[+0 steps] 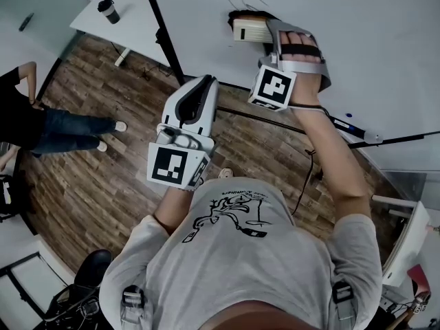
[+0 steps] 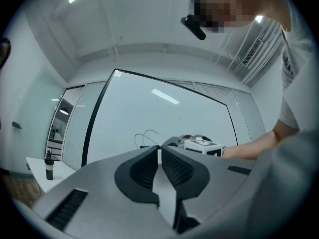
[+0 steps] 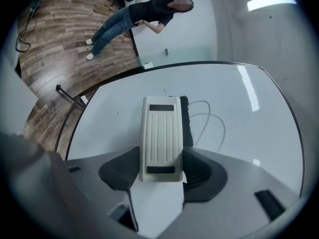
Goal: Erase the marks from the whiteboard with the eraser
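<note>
Wood-plank floor [image 1: 89, 177] spreads below a large whiteboard [image 1: 357, 40]. Nearest the person's chest, the left gripper [image 2: 159, 151] hangs clear of the board, jaws pressed together on nothing. Farther out, the right gripper [image 3: 162, 158] clamps a cream eraser [image 3: 160, 133] (dark felt on one side) against the board, just beside thin looping marks [image 3: 207, 121]. Beyond, a bystander [image 3: 139, 14] stands on the floor.
</note>
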`<move>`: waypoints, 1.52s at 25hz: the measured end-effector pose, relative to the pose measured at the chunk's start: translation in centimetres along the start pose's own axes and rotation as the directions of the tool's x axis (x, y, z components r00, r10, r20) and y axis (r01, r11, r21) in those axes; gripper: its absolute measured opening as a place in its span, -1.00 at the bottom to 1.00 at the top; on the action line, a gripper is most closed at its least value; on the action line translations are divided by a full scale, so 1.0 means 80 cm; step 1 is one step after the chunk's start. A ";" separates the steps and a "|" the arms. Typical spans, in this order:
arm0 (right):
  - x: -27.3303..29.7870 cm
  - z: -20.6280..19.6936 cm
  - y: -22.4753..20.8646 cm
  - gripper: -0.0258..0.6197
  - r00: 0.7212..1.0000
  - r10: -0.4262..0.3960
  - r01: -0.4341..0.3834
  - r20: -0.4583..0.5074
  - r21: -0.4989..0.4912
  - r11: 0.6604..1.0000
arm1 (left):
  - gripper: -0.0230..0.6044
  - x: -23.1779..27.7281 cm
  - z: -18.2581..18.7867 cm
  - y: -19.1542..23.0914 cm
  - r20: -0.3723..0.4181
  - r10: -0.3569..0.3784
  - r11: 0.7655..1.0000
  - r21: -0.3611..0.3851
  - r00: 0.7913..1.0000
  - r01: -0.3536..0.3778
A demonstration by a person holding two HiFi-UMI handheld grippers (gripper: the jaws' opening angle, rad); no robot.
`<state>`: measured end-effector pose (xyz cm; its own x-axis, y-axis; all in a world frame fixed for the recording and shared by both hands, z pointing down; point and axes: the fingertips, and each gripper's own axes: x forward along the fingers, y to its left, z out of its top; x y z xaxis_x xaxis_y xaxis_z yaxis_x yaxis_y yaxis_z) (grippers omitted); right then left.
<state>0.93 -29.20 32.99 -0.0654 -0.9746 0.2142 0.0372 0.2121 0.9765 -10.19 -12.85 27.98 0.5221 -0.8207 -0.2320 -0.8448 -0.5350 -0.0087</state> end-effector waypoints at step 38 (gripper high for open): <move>-0.007 0.001 -0.132 -0.11 0.993 -0.118 0.118 -0.008 0.187 0.975 | -0.80 0.016 0.001 0.007 0.007 0.000 1.000 -0.002 1.000 0.000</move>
<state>0.50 -30.86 22.57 -0.0611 -0.9934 0.0968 -0.1576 0.1054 0.9819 -10.00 -14.21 27.56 0.5216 -0.8190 -0.2392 -0.8444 -0.5357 -0.0071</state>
